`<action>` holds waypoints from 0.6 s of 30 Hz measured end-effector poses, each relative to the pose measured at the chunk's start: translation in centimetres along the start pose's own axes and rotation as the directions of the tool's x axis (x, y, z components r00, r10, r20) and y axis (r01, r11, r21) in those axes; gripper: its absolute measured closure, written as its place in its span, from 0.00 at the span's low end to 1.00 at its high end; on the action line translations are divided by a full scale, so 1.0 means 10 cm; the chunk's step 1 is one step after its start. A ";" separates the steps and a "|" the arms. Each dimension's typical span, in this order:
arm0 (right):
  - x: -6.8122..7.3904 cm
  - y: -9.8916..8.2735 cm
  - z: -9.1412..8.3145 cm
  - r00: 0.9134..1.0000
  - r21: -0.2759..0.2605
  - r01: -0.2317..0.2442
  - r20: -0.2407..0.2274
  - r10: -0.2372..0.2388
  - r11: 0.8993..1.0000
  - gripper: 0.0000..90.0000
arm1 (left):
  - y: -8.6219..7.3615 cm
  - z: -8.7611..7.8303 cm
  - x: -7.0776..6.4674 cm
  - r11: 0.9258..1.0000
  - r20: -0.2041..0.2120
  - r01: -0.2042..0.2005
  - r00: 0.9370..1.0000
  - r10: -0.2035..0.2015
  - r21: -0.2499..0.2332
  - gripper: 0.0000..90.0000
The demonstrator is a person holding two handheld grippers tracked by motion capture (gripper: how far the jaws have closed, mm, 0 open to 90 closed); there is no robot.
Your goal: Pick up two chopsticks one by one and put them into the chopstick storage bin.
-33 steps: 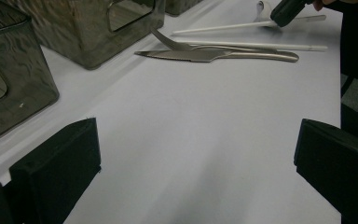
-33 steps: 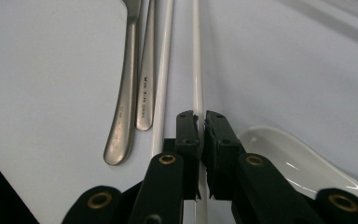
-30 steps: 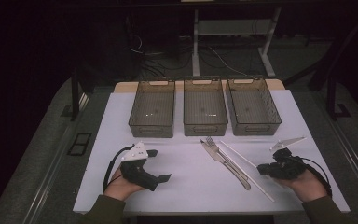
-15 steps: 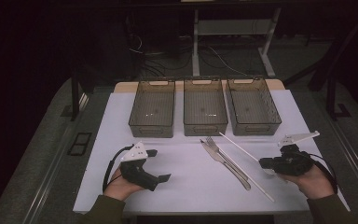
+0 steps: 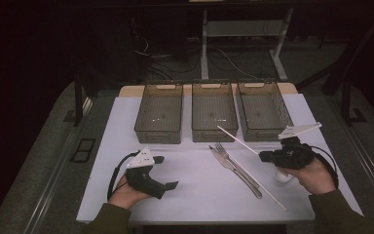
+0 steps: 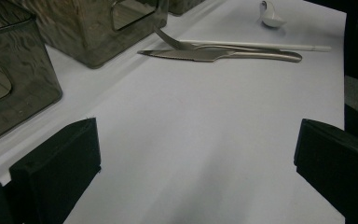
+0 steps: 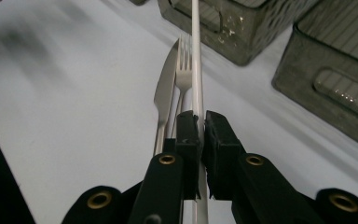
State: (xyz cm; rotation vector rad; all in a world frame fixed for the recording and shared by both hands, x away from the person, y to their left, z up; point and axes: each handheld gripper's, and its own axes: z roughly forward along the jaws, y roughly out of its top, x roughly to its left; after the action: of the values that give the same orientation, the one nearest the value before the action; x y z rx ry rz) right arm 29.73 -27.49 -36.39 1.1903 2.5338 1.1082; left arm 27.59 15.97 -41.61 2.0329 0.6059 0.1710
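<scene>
**Now: white stick pinched on the right**

Near the right edge of the white table [image 5: 126,146], the right gripper [image 7: 198,122] is clenched on a long white stick [image 7: 196,56], which is seen just right of a fork [image 7: 183,70] and knife [image 7: 164,100] at the middle. Beside that hand, a small white spoon [image 5: 282,176] is seen. At the near left, the left gripper [image 5: 163,171] is held released, jaws wide apart. Three grey bins [image 5: 159,117] are lined up along the far side.

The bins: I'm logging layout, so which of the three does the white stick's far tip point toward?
The right bin; the white stick tips up toward its front-left corner.
</scene>
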 end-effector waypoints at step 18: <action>0.11 0.68 0.51 0.999 -0.035 0.026 -0.023 -0.027 0.999 0.94 | 0.00 0.00 -0.01 1.000 0.006 0.005 1.000 -0.005 -0.009 0.00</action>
State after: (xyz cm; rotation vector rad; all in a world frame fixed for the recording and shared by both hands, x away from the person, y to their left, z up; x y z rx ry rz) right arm 35.24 -20.99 -35.36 1.1385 2.5290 1.1626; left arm 27.47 15.89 -41.57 2.0220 0.6053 0.1640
